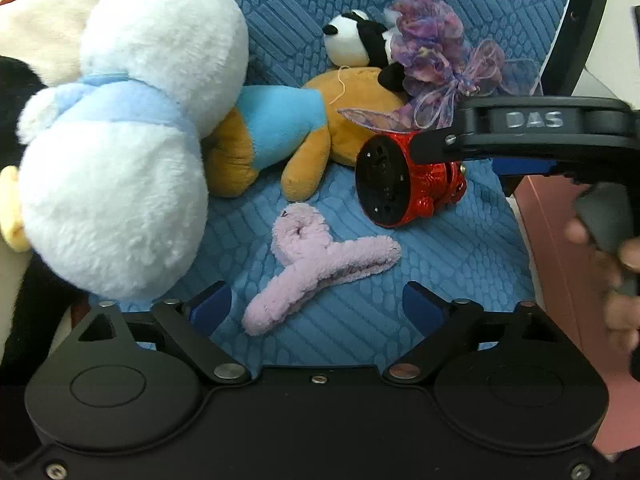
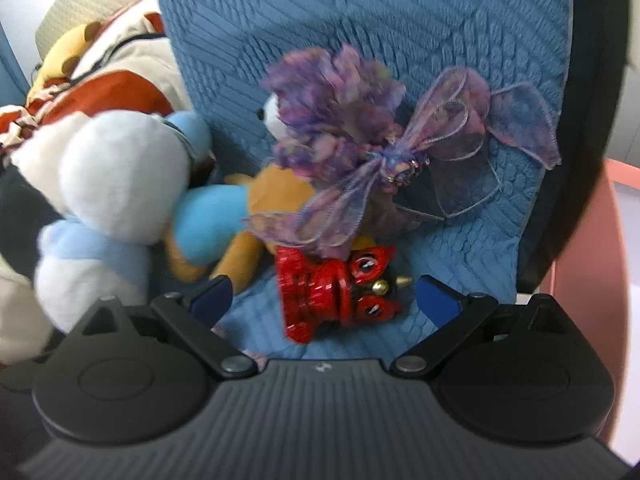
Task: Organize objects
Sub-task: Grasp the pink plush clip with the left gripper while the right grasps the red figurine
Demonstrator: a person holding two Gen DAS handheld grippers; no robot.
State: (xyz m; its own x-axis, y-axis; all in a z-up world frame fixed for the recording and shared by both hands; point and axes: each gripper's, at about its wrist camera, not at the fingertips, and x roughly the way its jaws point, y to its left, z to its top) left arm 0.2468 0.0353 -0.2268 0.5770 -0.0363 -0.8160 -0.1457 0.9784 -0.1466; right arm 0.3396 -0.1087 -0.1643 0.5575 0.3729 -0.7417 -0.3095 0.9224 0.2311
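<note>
A fuzzy pink hair claw [image 1: 316, 264] lies on the blue quilted seat [image 1: 460, 264]. My left gripper [image 1: 316, 304] hangs over it, open, with a blue pad on each side and neither touching it. A shiny red toy [image 2: 332, 296] with round eyes lies on its side; in the left wrist view the red toy [image 1: 400, 184] shows its black base. My right gripper [image 2: 324, 298] is open around it, pads apart from it. One finger [image 1: 440, 144] of the right gripper reaches over the toy from the right.
A white and pale-blue plush [image 1: 120, 140] crowds the left. An orange plush in a blue shirt [image 1: 280, 128], a panda plush [image 1: 360, 40] and a purple ribbon bouquet [image 1: 432, 48] lie behind. A hand [image 1: 616, 264] and a pink surface [image 1: 560, 240] are at the right.
</note>
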